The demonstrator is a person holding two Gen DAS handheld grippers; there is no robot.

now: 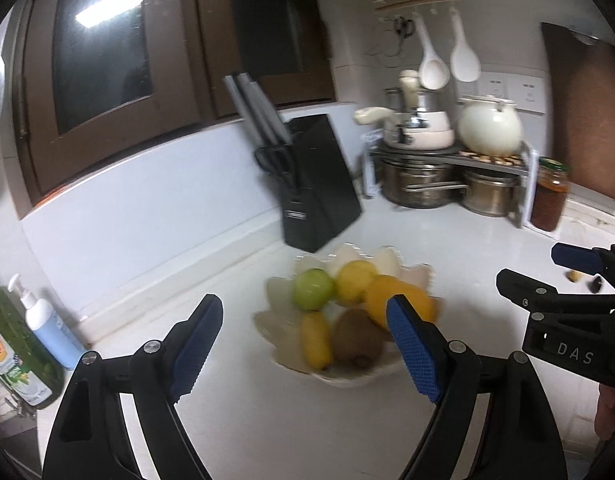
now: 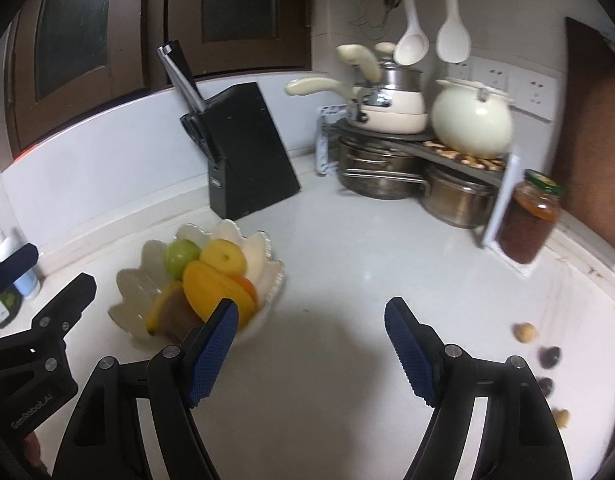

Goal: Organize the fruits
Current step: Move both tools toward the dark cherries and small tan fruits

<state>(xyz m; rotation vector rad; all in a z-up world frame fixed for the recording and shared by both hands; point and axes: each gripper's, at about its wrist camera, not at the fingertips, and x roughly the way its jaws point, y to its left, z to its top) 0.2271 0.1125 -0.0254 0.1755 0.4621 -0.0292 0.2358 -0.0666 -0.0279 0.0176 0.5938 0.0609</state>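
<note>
Fingers (image 1: pixel 307 344) of both hands spread empty, fruit bowl (image 1: pixel 267 320) ahead, knife block (image 1: pixel 319 180) behind

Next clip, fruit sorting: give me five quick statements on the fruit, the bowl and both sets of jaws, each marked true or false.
1. The left gripper holds the kiwi. False: its jaws are open and empty.
2. The green apple lies in the white bowl. True.
3. The right gripper has open, empty jaws. True.
4. The knife block stands in front of the bowl. False: it stands behind it, by the wall.
5. The jar has a red lid. False: the lid is green.
</note>
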